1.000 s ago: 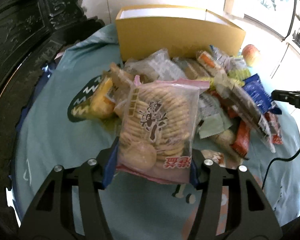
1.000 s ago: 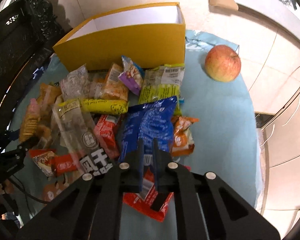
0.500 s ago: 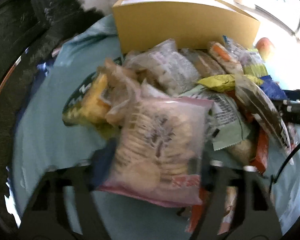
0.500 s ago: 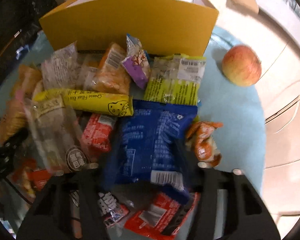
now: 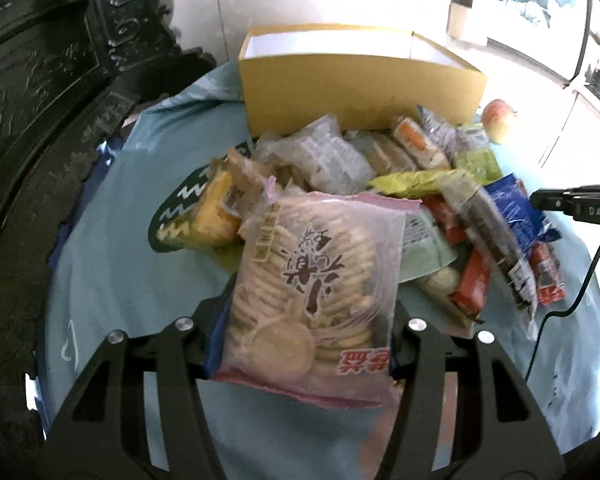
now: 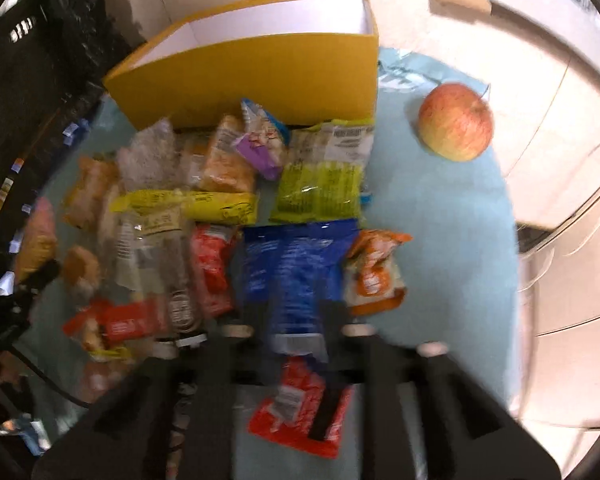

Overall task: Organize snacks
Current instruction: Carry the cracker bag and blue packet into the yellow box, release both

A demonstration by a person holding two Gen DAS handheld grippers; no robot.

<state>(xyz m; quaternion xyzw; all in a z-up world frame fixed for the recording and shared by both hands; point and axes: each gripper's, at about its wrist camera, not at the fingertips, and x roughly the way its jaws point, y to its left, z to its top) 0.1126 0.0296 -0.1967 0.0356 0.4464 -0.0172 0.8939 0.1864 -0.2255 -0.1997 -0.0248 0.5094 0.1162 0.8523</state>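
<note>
My left gripper (image 5: 304, 320) is shut on a clear pink-edged bag of round biscuits (image 5: 316, 288) and holds it above the teal cloth, in front of the snack pile. An open yellow cardboard box (image 5: 360, 84) stands behind the pile; it also shows in the right wrist view (image 6: 260, 72). My right gripper (image 6: 292, 312) has its fingers on either side of the near end of a blue snack packet (image 6: 296, 264); the view is blurred. The right gripper's tip shows in the left wrist view (image 5: 572, 200) at the right edge.
Several snack packets lie piled on the round table's teal cloth (image 6: 440, 240): a yellow bar (image 6: 204, 204), a green packet (image 6: 324, 176), red packets (image 6: 212, 264), an orange one (image 6: 376, 272). An apple (image 6: 456, 120) sits at the right. Dark carved furniture (image 5: 40, 80) stands at the left.
My left gripper has risen and drawn back a little with the biscuit bag. My right gripper opened wide around the blue packet, then narrowed onto its near end.
</note>
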